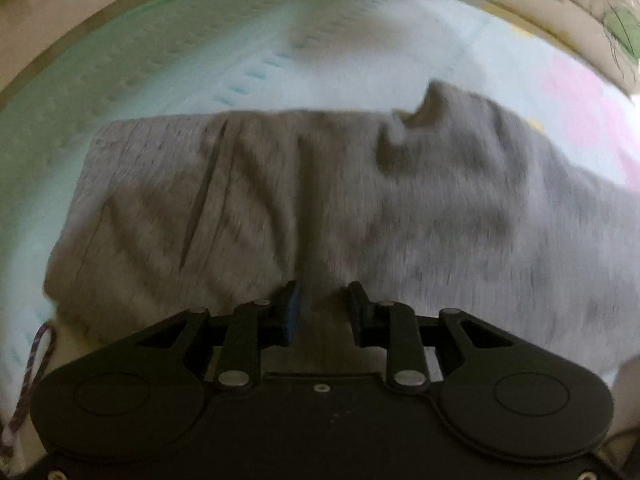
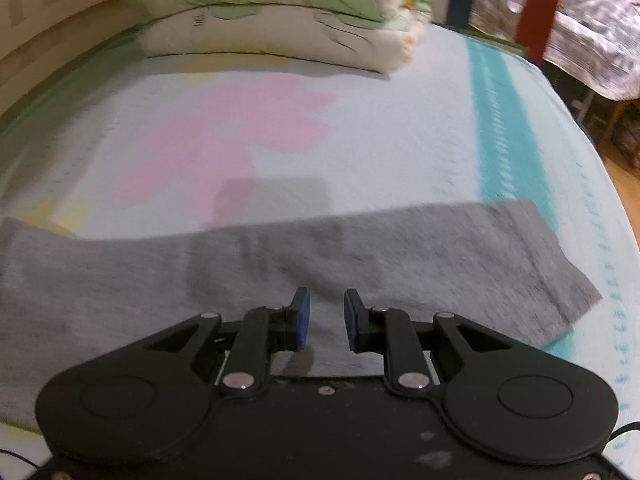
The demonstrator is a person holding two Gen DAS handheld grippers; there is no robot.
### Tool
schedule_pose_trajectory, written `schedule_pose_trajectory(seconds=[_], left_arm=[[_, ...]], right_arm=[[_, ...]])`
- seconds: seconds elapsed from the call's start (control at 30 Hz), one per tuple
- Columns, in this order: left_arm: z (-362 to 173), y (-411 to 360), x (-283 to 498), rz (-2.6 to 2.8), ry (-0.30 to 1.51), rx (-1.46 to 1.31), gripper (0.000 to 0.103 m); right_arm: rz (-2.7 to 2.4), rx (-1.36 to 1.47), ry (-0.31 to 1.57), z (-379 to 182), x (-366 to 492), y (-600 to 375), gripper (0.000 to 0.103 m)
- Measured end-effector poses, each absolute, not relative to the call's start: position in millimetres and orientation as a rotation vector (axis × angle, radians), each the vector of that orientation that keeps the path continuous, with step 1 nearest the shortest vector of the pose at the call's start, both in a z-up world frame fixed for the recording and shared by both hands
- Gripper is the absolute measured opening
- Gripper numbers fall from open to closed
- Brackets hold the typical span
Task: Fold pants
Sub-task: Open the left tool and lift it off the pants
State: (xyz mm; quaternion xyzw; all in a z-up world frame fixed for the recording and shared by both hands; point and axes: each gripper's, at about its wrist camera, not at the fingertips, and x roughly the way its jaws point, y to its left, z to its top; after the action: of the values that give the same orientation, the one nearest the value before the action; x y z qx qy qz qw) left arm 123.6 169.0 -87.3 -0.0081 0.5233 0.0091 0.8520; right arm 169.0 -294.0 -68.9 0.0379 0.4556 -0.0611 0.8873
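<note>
Pants [image 2: 256, 276] lie as one long grey strip across the bedsheet [image 2: 400, 128] — legs apparently stacked, lengthwise fold judged done. Crosswise folds remain. Left gripper [image 1: 324, 308] and right gripper [image 2: 325, 318] both parted over the cloth, gripping nothing.

Your view: bed sheet [image 2: 400, 128] fills most of frame, pale, with pink flower print [image 2: 224, 136] at middle-left and teal stripe [image 2: 496, 132] running down right side. Folded quilt [image 2: 288, 20], cream with green leaf pattern, lies at far edge of bed. Wooden headboard [image 2: 36, 28], light tone, curves along your left. Beyond bed on right: red post [image 2: 536, 16], grey patterned cloth [image 2: 592, 48] draped over furniture, strip of wood floor [image 2: 628, 184]. Light soft, even; left-wrist view blurred.
</note>
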Motion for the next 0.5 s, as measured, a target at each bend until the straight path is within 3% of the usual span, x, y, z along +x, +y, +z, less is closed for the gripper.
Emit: schedule_pose_trajectory(seconds=[0.33,0.5], left_arm=[[-75.2,172.7,109.2,0.020,1.089,-0.031,0.036],[-53.6,182.9,114.2,0.069,0.982,0.026,0.037]], right_arm=[[0.195,0.180,0.986,-42.7,205.6,-186.1,0.022],[0.313,0.110,0.976,-39.5,239.5,-124.7,0.023]])
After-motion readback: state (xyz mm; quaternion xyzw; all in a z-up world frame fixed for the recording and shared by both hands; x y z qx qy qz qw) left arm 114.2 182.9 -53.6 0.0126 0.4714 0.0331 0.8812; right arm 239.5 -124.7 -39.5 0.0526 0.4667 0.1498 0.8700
